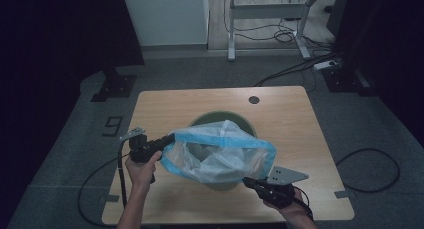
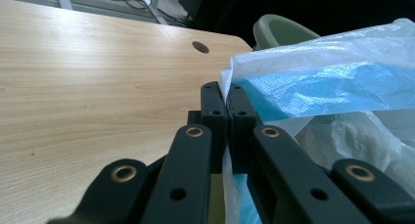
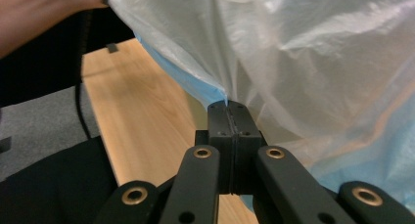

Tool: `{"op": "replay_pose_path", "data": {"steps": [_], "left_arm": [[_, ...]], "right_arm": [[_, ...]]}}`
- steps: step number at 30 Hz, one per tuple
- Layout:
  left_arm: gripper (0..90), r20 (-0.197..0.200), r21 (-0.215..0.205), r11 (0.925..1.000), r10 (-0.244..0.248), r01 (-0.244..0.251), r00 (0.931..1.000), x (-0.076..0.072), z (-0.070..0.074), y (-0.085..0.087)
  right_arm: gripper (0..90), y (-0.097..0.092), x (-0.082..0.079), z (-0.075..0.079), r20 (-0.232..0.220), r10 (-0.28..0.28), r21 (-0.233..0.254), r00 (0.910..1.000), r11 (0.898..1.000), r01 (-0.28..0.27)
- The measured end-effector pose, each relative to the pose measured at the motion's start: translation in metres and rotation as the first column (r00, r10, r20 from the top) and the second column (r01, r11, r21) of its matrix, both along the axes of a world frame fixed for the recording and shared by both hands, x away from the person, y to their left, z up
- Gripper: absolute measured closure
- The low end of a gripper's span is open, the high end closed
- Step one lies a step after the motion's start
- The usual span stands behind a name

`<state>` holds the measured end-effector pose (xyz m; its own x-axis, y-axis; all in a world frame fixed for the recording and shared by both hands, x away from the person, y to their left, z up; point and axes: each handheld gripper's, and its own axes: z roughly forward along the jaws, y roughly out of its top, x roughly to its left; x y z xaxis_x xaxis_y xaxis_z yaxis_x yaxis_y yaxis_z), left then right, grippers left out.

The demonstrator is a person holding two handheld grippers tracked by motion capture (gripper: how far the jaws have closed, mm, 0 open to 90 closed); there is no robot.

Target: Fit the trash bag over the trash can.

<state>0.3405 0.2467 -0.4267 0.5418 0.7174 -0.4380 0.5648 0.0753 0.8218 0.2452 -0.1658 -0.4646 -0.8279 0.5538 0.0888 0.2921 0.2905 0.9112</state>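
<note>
Status: I am fitting a plastic bag [image 1: 220, 151] over a green bin [image 1: 220, 120] that stands near the middle of the table [image 1: 165, 101]. All positions below are referenced to the bin.

Grip state:
- Left gripper [image 1: 169, 138]: jaws pressed together, pinching the bag's blue-banded edge [image 2: 303, 92] on the bin's left side. In the left gripper view the film runs straight down between the two pads.
- Right gripper [image 1: 248, 181]: jaws pressed together on the bag's edge at the near right of the bin. The right gripper view shows a thin fold of film caught at the jaw tips [image 3: 226, 102].

Progress, as I judge it:
- Done: both sides of the mouth are gripped, and the mouth is spread open above the bin.
- Partly done: the bag's body hangs into or against the bin; I cannot tell how deep it sits.
- Left: the bin's far rim is bare, so the hem has yet to be drawn over the rim on all sides and let go.

Edges and clearance:
- Behind the bin, the table is open up to the round cable hole [image 1: 254, 99].
- Left of the bin there is ample free wood for my left hand [image 1: 142, 169].
- The right gripper works between the bin and the table's near edge, with less room to travel; a downward pull there ends close to that edge.
</note>
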Motion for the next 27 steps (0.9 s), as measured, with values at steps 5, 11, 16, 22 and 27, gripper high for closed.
{"op": "replay_pose_path", "data": {"steps": [5, 11, 16, 22, 27], "left_arm": [[74.7, 0.061, 0.016, 0.9994, -0.031, 0.031, 0.9976, -0.007, 0.011, -0.001], [57.4, 0.134, 0.065, 0.9947, -0.087, 0.079, 0.9871, -0.018, 0.026, -0.003], [40.3, 0.179, 0.097, 0.9872, -0.142, 0.126, 0.9735, -0.022, 0.036, -0.011], [42.2, 0.19, 0.154, 0.9761, -0.181, 0.153, 0.9649, -0.012, 0.042, -0.029], [75.3, 0.151, 0.116, 0.9857, -0.139, 0.122, 0.9787, -0.001, 0.037, -0.03]], "right_arm": [[88.6, -0.008, 0.004, -0.002, -0.007, -0.015, 0.032, 0.9999, 0.999, 0.015], [85.0, -0.01, 0.0, 0.004, 0.009, -0.012, 0.046, 0.9999, 0.999, 0.012], [83.5, -0.01, -0.002, 0.004, 0.012, -0.018, 0.057, 0.9998, 0.998, 0.017], [82.9, -0.011, -0.001, 0.003, 0.008, -0.02, 0.071, 0.9998, 0.997, 0.019], [60.6, -0.014, -0.011, 0.01, 0.035, 0.006, 0.083, 0.9994, 0.996, -0.009]]}}
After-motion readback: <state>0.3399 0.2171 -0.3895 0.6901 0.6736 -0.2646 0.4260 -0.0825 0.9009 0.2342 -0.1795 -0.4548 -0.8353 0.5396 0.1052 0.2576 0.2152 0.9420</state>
